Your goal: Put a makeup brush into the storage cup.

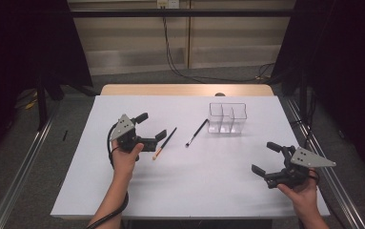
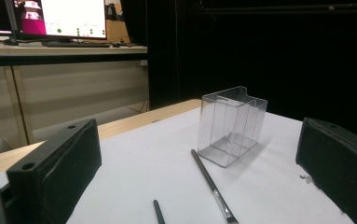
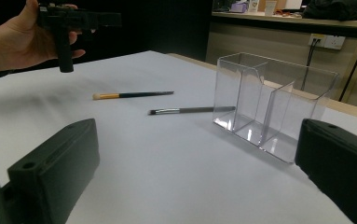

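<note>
Wooden-handled makeup brush (image 1: 164, 143) light, thin, rolls easily; pinch mid-handle. Left tongs (image 1: 152, 127) agape beside it; right tongs (image 1: 266, 158) agape, empty.

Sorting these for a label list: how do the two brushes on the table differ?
The left brush has a tan ferrule and pale tip; the right brush is dark along its length, with a silvery ferrule near a dark tip. The left brush lies beside the left gripper; the right brush lies nearer the clear organizer. Both lie flat, slanting the same way, untouched.
</note>
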`<state>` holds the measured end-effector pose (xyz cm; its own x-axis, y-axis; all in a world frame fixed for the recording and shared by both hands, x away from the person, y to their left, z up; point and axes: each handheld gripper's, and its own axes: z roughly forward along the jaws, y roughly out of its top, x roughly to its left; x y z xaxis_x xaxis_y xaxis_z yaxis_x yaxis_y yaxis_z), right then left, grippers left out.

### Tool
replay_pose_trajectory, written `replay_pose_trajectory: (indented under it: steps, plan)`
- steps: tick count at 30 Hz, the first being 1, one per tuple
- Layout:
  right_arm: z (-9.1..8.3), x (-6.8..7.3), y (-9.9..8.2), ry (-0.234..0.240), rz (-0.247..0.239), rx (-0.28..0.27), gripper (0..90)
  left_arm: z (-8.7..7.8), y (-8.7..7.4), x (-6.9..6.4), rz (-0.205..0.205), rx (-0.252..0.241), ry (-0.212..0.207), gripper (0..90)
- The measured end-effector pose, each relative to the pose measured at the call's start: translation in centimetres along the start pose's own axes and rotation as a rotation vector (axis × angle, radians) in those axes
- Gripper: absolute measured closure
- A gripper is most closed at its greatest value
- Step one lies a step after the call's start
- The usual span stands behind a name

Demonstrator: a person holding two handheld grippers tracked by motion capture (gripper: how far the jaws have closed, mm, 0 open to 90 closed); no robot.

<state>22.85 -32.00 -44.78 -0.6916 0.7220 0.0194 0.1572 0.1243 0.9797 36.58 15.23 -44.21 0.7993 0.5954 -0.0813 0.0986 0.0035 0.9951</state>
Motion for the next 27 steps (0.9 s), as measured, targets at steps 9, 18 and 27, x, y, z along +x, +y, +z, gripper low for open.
replay_pose_trajectory:
  steps: [9, 18, 27]
  plan:
    - [0.0, 0.1, 0.0, 0.000, -0.010, 0.003, 0.0, 1.3, -0.2, 0.2, 0.002, 0.020, 0.003, 0.0]
    - [-0.1, 0.1, -0.1, 0.000, -0.011, 0.006, 0.0, 1.8, -0.5, 0.8, -0.018, 0.065, 0.018, 0.0]
    - [-0.2, 0.1, -0.1, -0.002, -0.010, 0.010, 0.0, 2.7, -0.5, 1.2, -0.034, 0.267, 0.060, 0.0]
